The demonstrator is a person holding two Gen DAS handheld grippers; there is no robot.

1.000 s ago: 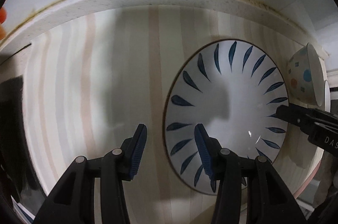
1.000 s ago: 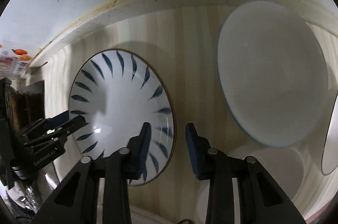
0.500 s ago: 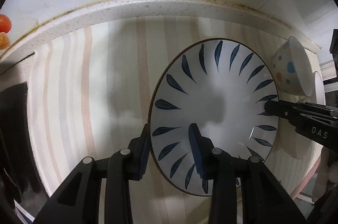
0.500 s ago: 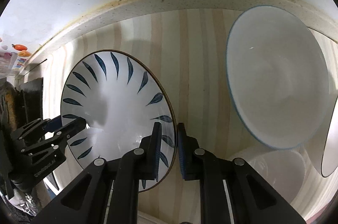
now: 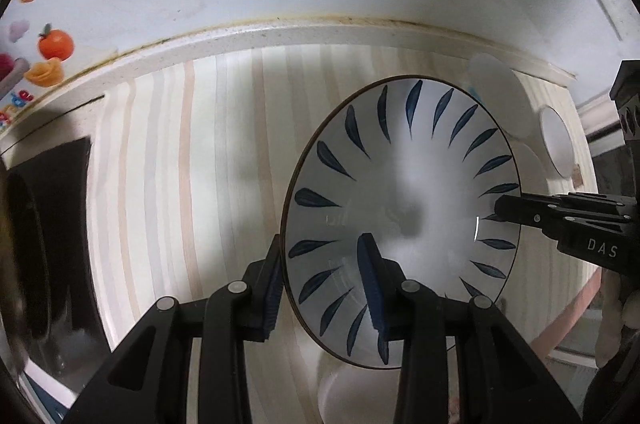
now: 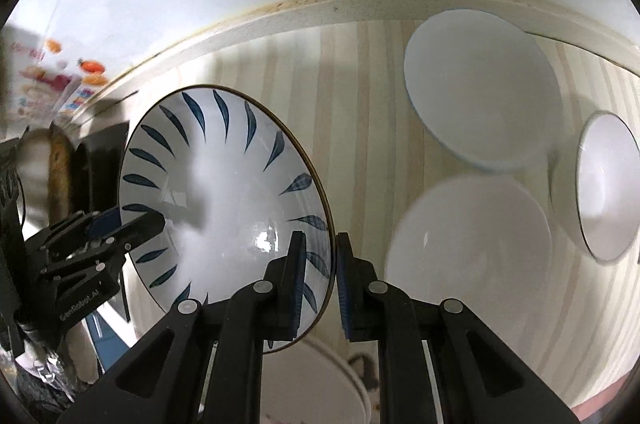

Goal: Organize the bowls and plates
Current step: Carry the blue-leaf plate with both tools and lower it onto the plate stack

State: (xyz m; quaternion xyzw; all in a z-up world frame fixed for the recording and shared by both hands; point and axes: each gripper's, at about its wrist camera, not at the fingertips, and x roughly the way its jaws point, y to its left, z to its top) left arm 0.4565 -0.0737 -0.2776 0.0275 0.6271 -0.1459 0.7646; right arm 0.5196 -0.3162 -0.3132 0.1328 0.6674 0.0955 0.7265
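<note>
A white plate with blue leaf marks (image 5: pixel 404 208) is held up off the striped counter between both grippers. My left gripper (image 5: pixel 322 276) is shut on its left rim, one finger in front of the rim and one behind. My right gripper (image 6: pixel 318 276) is shut on the opposite rim of the same plate (image 6: pixel 224 192). Each gripper shows at the far rim in the other's view: the right one (image 5: pixel 560 220) and the left one (image 6: pixel 100 236).
White bowls stand on the striped counter (image 6: pixel 360 112): one at the back (image 6: pixel 480 92), a larger one nearer (image 6: pixel 468 248), a rimmed one at far right (image 6: pixel 608 184). Another white dish (image 6: pixel 316 384) lies under the plate. A dark appliance (image 5: pixel 44 236) is at left.
Both grippers closed onto the leaf plate's opposite rims and lifted it off the counter. The view has pulled back and more bowls show beneath and to the right.
</note>
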